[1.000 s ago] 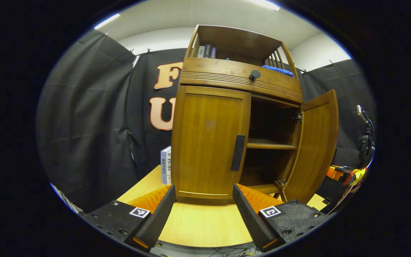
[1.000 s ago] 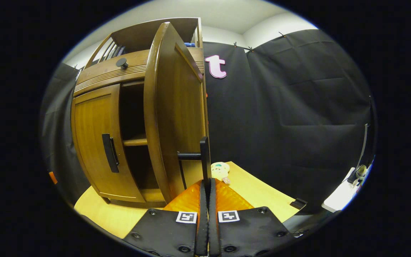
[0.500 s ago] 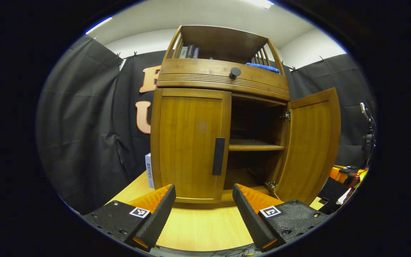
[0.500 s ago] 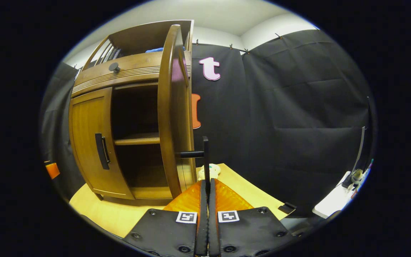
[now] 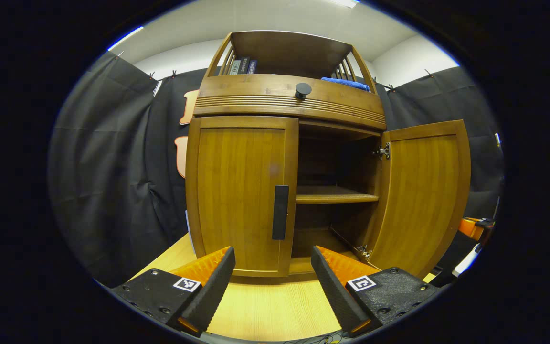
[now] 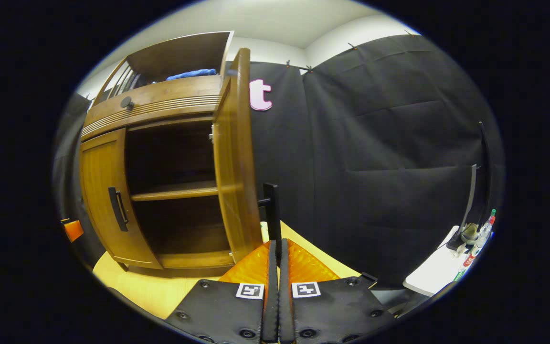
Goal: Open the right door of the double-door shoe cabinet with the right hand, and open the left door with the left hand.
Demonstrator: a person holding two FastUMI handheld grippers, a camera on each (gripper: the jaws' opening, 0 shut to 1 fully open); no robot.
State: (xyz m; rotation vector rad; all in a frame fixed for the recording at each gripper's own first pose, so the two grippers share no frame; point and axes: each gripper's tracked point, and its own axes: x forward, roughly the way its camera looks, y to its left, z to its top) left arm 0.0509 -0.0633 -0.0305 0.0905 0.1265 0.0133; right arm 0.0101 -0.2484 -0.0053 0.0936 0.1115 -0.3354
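Observation:
The wooden shoe cabinet point(image 5: 284, 102) stands on a light wood tabletop point(image 5: 265, 310). Its left door point(image 5: 239, 196) is closed, and its dark vertical handle point(image 5: 280, 212) sits just above the gap of my left gripper point(image 5: 272, 253), which is open and short of the door. The right door point(image 5: 423, 200) is swung wide, showing an inner shelf point(image 5: 334, 195). In the right gripper view the right door point(image 6: 234, 157) is seen edge-on. My right gripper point(image 6: 275, 243) is shut on that door's dark bar handle point(image 6: 271, 205). The left door point(image 6: 103, 196) is at the far left there.
A drawer front with a round knob point(image 5: 302, 89) runs above the doors. Books point(image 5: 241, 66) and a blue cloth point(image 5: 344, 83) sit on the open top shelf. A white side table point(image 6: 439, 274) with small bottles stands at the right. Black cloth walls surround the booth.
The right door has swung further open with my right gripper holding its handle. The left gripper view has shifted so that the left door's handle now lines up between the open fingers.

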